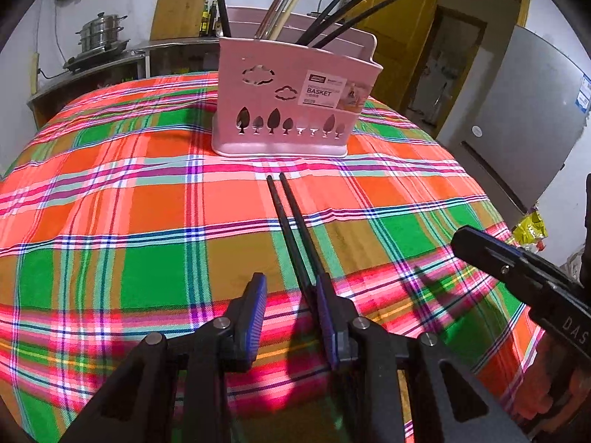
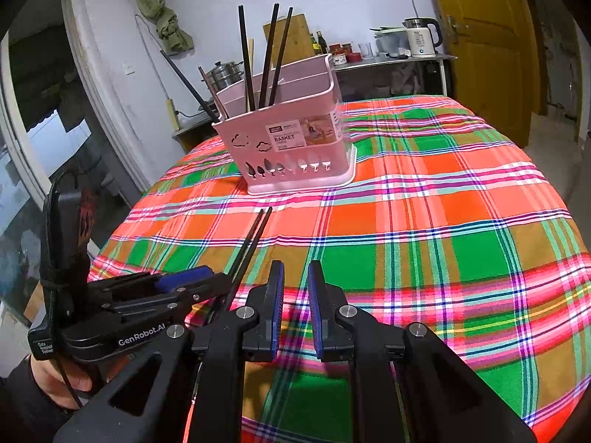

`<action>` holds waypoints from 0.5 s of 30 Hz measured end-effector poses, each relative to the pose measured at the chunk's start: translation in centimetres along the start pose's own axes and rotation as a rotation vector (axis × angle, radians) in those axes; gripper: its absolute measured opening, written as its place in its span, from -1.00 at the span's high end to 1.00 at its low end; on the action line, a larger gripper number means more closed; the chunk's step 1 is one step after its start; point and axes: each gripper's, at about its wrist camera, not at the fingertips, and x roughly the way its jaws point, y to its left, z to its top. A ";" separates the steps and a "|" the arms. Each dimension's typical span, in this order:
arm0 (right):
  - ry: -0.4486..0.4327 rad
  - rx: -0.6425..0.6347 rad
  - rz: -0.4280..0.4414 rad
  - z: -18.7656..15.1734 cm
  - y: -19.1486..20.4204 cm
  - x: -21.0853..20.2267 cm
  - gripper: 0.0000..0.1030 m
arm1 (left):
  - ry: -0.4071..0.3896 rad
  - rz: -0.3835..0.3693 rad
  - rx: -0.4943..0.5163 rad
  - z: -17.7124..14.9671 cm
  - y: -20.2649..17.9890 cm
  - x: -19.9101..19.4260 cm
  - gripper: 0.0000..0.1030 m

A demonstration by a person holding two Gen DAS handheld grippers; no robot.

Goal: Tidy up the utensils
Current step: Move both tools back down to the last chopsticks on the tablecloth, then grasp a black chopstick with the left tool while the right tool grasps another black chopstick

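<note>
A pink utensil basket (image 1: 291, 99) stands on the plaid tablecloth (image 1: 110, 203) and holds several black and wooden chopsticks. It also shows in the right wrist view (image 2: 295, 140). Two black chopsticks (image 1: 291, 229) lie side by side on the cloth in front of the basket, their near ends by the right finger of my left gripper (image 1: 291, 295), which is open. They also show in the right wrist view (image 2: 251, 243). My right gripper (image 2: 295, 284) is open and empty, to the right of the left gripper (image 2: 147, 302).
A counter (image 1: 110, 59) with a steel pot stands behind the table. A grey fridge (image 1: 524, 118) and a yellow door (image 2: 491, 44) are on the right. A kettle (image 2: 421, 37) sits on a far shelf. The table edge curves away at left and right.
</note>
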 end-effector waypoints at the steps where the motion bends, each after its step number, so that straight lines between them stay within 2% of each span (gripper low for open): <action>1: -0.001 0.001 0.000 0.0 -0.1 0.0 0.74 | 0.001 0.010 0.002 0.0 0.0 -0.1 0.46; 6: 0.006 0.008 0.000 0.0 -0.1 0.0 0.74 | 0.006 0.035 0.008 -0.4 0.5 -0.4 0.47; 8: 0.008 0.003 -0.001 0.0 0.0 0.0 0.74 | 0.005 0.041 0.005 -0.6 0.9 -0.7 0.51; 10: 0.013 -0.002 -0.002 0.1 0.2 0.1 0.74 | 0.004 0.061 -0.003 -0.7 1.6 -1.0 0.68; 15: 0.029 -0.018 -0.002 0.2 0.9 0.7 0.74 | 0.010 0.059 -0.029 -0.9 3.5 -1.7 0.71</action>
